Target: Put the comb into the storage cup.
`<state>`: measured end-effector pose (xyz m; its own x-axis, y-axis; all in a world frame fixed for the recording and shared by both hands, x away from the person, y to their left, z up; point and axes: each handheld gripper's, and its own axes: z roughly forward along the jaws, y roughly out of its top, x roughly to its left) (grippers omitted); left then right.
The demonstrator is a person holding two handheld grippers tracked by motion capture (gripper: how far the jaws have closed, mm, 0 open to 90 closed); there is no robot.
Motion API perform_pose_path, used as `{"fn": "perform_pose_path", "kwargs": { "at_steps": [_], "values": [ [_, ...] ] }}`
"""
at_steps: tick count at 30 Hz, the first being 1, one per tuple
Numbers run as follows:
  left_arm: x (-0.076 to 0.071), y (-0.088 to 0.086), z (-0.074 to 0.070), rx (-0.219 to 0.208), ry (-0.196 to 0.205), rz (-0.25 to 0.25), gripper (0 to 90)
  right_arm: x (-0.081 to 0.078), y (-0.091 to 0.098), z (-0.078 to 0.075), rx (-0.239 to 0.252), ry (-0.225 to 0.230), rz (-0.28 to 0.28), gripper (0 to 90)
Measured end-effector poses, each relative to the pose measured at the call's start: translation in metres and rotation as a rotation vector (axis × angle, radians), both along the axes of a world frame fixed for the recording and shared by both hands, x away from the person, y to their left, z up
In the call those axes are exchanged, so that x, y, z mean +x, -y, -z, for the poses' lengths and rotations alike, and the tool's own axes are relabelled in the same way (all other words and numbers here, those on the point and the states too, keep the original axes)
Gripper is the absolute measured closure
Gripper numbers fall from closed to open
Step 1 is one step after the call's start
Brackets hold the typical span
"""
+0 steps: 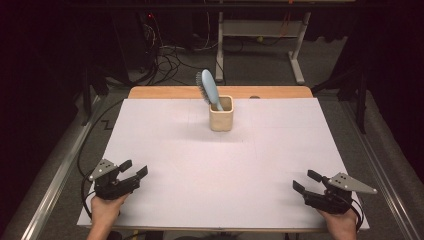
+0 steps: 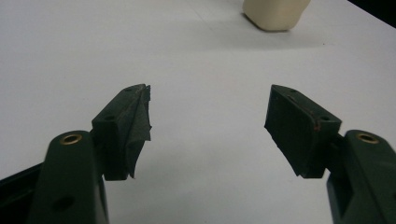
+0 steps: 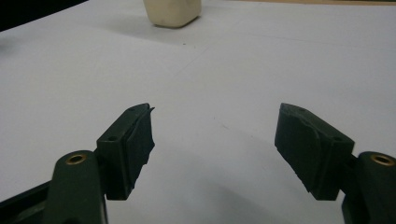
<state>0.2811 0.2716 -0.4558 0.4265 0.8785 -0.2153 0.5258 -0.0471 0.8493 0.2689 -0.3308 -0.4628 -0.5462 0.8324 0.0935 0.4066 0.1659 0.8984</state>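
A cream square cup (image 1: 221,116) stands upright near the far middle of the white table (image 1: 220,165). A light blue hairbrush (image 1: 208,88) leans out of it, bristles to the left. The cup's base appears at the top of the left gripper view (image 2: 275,14) and of the right gripper view (image 3: 173,11). My left gripper (image 1: 134,168) rests at the near left corner, open, nothing between its pads (image 2: 137,126). At the near right corner my right gripper (image 1: 306,181) is open too, its pads (image 3: 137,140) bare. Both point toward the cup from far off.
A strip of wooden tabletop (image 1: 160,92) shows beyond the white sheet's far edge. Cables (image 1: 165,55) and a metal table frame (image 1: 260,30) lie on the floor behind. Metal rails (image 1: 55,175) run along both sides of the table.
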Motion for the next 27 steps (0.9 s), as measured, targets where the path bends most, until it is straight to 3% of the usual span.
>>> {"fn": "perform_pose_path", "kwargs": {
  "at_steps": [27],
  "values": [
    [-0.0037,-0.0034,0.0102,-0.002,-0.023,-0.021,31.5,0.0004,-0.0008,0.0004,-0.005,-0.002,0.003,28.5]
  ]
}}
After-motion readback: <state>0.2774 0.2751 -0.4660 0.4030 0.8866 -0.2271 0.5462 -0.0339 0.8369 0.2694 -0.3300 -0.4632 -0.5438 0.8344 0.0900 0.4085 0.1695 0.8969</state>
